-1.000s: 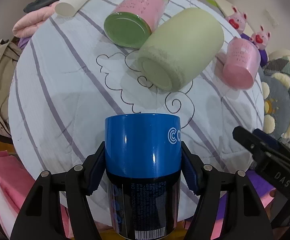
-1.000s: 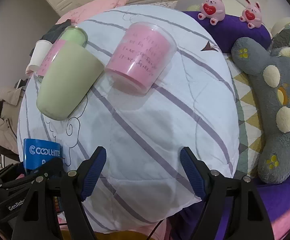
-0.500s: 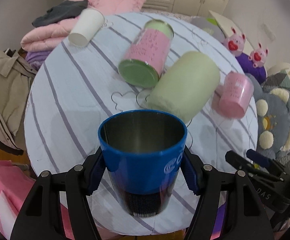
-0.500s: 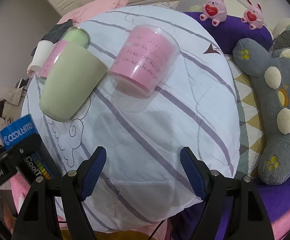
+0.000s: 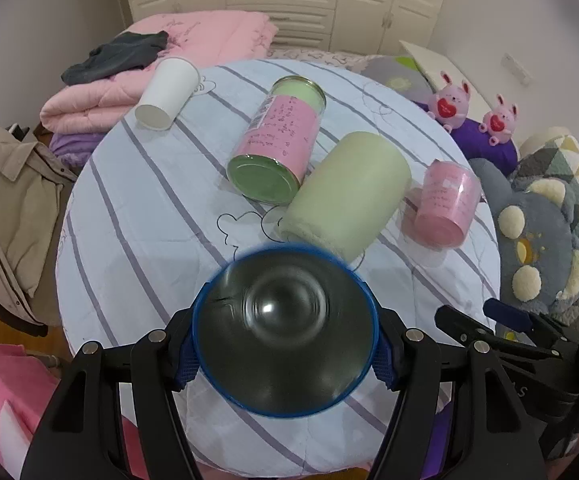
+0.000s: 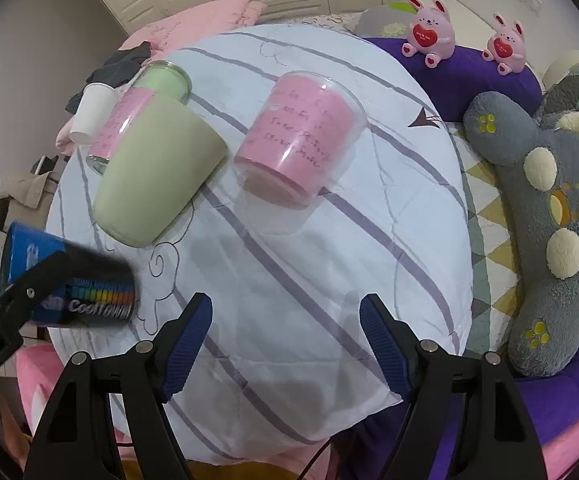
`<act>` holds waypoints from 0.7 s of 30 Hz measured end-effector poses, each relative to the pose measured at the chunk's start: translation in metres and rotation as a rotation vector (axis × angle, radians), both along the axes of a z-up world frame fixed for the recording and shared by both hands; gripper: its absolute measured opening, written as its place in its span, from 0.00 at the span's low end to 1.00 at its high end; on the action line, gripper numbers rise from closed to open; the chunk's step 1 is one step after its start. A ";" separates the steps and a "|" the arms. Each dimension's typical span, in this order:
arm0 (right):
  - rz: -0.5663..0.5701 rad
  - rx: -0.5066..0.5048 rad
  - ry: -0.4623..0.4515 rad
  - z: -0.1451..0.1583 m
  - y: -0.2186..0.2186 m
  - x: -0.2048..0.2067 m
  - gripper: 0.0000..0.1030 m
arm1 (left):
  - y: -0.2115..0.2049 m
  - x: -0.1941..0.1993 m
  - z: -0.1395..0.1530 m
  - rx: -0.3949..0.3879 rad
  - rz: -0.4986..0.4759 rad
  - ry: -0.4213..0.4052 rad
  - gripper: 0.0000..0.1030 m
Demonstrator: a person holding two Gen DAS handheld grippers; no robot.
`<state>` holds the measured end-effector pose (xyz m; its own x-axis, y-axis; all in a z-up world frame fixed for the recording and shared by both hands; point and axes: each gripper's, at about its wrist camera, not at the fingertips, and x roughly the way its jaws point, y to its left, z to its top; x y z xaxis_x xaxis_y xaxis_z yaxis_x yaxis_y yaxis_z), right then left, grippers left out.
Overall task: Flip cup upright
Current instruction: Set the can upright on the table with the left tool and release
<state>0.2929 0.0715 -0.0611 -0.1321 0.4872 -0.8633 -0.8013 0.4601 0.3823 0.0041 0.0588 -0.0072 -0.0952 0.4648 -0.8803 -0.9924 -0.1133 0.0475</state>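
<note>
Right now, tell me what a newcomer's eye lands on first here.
The blue cup fills the foreground, clamped in the left hand-held gripper, its dark steel inside facing the camera. Behind it on the striped cloth lie a pale green cup and a pink-labelled jar, both on their sides.

Between the left tongs [image 5: 285,354], the blue cup [image 5: 285,330] has rotated from base-toward-camera to mouth-toward-camera, exposing its steel interior. Beside the right tongs [image 6: 285,340], it has tipped from vertical to slanted, printed end now nearest them.
</note>
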 end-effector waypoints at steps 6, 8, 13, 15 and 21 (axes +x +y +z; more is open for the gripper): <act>0.020 0.002 -0.014 0.003 -0.001 -0.009 0.75 | -0.008 0.000 -0.004 0.002 -0.006 0.015 0.73; 0.022 0.000 -0.019 0.003 -0.002 -0.011 0.75 | -0.009 0.000 -0.003 0.019 -0.003 0.032 0.89; 0.027 -0.005 -0.024 0.005 -0.005 -0.016 0.75 | -0.009 0.000 0.004 0.054 -0.018 0.032 0.95; 0.028 -0.003 -0.027 0.006 -0.006 -0.017 0.75 | -0.006 0.000 0.002 0.053 -0.027 0.040 0.96; 0.027 -0.004 -0.039 0.008 -0.008 -0.018 0.75 | -0.002 0.000 -0.004 0.033 -0.033 0.059 0.96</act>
